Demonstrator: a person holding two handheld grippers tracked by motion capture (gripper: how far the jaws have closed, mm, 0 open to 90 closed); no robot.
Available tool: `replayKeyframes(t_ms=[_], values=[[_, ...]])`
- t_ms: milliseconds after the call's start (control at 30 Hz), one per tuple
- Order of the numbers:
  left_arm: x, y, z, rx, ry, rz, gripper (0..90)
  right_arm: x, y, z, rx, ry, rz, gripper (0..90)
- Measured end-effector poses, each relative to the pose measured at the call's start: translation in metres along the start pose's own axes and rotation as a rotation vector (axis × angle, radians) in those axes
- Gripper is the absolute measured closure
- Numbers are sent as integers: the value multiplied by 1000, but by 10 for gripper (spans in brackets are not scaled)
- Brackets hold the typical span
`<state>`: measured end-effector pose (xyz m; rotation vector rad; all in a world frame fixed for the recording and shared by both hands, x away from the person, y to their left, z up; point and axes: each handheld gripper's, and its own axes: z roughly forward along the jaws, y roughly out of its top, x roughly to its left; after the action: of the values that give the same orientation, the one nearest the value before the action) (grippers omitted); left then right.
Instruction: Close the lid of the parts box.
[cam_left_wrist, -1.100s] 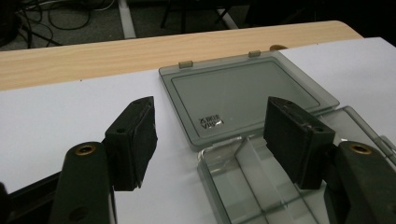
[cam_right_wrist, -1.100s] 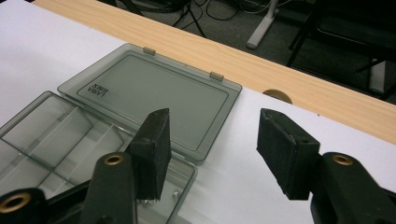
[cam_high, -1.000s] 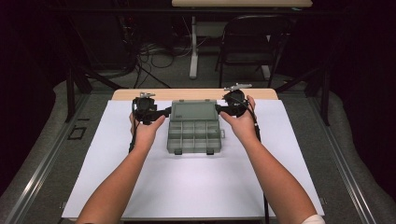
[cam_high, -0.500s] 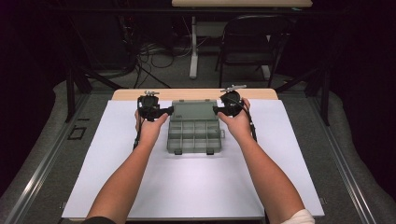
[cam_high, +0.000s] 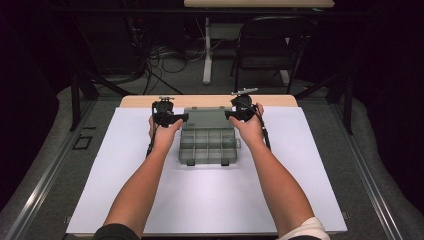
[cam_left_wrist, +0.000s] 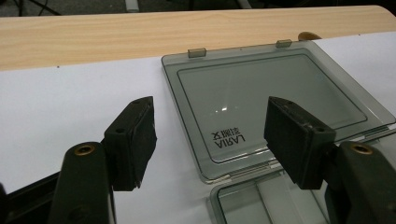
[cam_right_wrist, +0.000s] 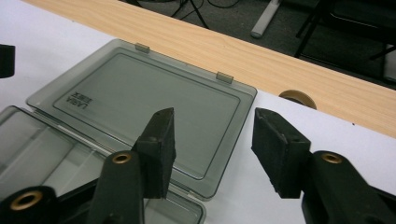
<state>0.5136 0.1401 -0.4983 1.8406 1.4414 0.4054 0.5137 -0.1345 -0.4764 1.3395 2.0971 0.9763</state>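
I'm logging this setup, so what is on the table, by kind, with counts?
Compartment boxes, lid open flat: 1
Handheld grippers: 2, left and right
White table mats: 1
Total: 4

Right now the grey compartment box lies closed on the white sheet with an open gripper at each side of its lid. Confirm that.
Not closed. The box is open: its lid is folded back flat on the white sheet, as the left gripper view shows. The rest holds: the left gripper and right gripper stand open at either side of the lid.
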Motion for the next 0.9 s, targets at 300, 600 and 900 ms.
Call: replayKeyframes(t_ms=[300, 600, 900], values=[[0, -1, 9, 6, 1, 3, 340, -6, -11, 12, 39, 24, 47, 496], [3, -3, 14, 27, 13, -7, 339, -4, -16, 16, 30, 13, 46, 475], [-1, -5, 18, 23, 26, -16, 339, 1, -20, 22, 25, -20, 57, 437]])
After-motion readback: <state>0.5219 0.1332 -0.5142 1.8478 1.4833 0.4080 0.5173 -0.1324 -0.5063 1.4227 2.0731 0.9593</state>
